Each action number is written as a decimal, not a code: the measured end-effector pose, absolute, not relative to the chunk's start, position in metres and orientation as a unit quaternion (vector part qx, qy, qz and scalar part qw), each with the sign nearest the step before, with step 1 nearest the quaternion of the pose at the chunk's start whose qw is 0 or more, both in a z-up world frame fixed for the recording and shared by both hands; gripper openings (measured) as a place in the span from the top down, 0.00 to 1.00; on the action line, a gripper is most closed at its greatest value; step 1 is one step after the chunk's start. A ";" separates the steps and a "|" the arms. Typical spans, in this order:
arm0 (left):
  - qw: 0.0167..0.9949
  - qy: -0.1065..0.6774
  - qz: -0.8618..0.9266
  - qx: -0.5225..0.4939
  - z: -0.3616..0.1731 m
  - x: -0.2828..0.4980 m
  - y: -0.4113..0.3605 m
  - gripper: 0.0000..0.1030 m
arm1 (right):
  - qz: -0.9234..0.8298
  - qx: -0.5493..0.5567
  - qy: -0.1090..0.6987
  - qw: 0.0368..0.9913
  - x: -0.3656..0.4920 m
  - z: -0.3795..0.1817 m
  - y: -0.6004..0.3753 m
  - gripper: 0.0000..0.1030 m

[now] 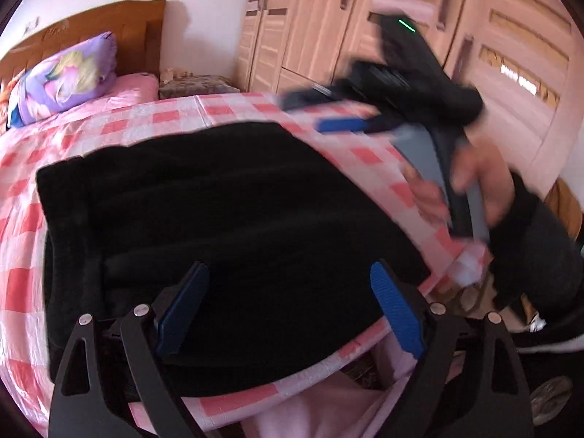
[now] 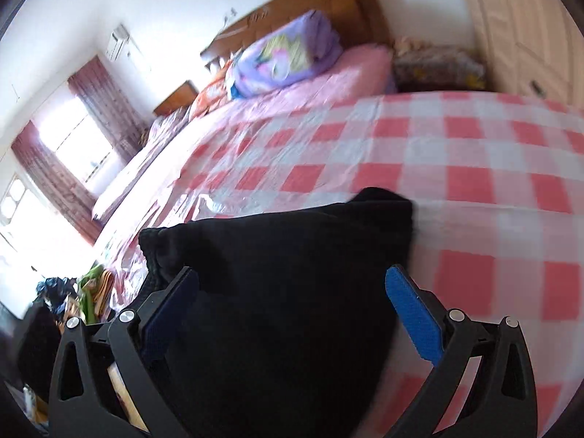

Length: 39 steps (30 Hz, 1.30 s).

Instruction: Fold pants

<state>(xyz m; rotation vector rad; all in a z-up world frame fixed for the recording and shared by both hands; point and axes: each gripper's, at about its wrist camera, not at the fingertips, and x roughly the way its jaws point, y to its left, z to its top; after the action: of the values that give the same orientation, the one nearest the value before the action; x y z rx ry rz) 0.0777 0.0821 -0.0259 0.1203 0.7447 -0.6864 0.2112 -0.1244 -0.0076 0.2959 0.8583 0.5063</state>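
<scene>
The black pants (image 1: 219,237) lie folded in a thick flat stack on the pink checked bedspread (image 1: 175,116). My left gripper (image 1: 288,303) is open, its blue pads wide apart just above the near edge of the stack, holding nothing. My right gripper (image 1: 321,109) shows in the left wrist view, held in a hand above the bed beyond the stack's far right side, blurred. In the right wrist view the pants (image 2: 284,292) fill the lower middle, and my right gripper (image 2: 292,310) is open over them with nothing between its pads.
A purple floral pillow (image 1: 65,76) lies at the wooden headboard (image 1: 135,25). Wooden wardrobe doors (image 1: 438,18) stand behind the bed. The bed's near edge (image 1: 292,383) drops to pink fabric below. A window with dark red curtains (image 2: 54,168) is at the left.
</scene>
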 end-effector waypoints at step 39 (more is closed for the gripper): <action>0.874 0.365 -0.318 0.032 -0.040 0.076 0.099 0.12 | 0.244 0.155 0.479 0.829 0.279 -0.055 -0.076 0.04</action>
<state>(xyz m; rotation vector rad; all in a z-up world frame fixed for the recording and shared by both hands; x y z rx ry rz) 0.0764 0.0985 -0.0403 0.0673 0.7625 -0.6648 0.2790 -0.0758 -0.0553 0.3290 1.0159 0.5183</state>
